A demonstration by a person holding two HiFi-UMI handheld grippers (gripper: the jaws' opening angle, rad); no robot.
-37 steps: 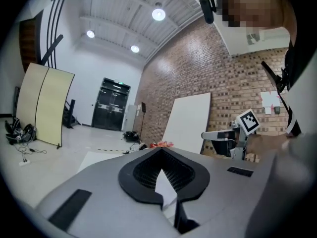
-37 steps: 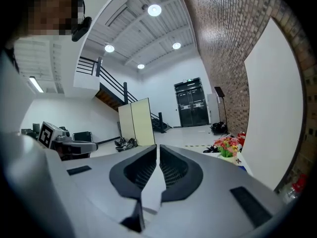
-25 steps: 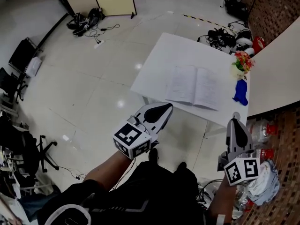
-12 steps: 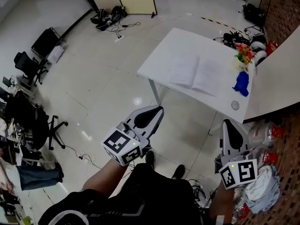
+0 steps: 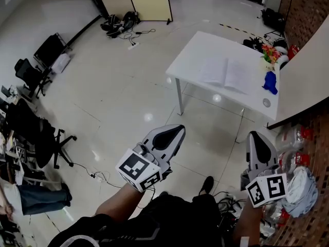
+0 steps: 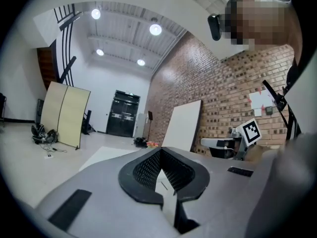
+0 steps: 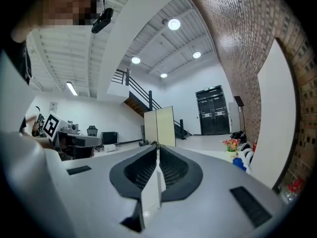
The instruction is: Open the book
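The book (image 5: 226, 73) lies open, pages up, on the white table (image 5: 191, 54) at the upper right of the head view. Both grippers are held level over the floor, well short of the table and touching nothing. My left gripper (image 5: 179, 129) is at the lower middle, its jaws shut together and empty; the left gripper view shows the tips (image 6: 159, 152) meeting. My right gripper (image 5: 255, 135) is at the lower right, also shut with nothing in it (image 7: 157, 146).
A flower pot (image 5: 269, 53) and a blue object (image 5: 269, 82) stand at the table's right end, next to a white board (image 5: 303, 71). Office chairs (image 5: 36, 71) and cables (image 5: 121, 22) lie at the left and back. Bags (image 5: 300, 187) lie by the brick wall.
The table and open book have drawn farther away toward the upper right of the head view. Both grippers have moved back from it with the person, still shut.
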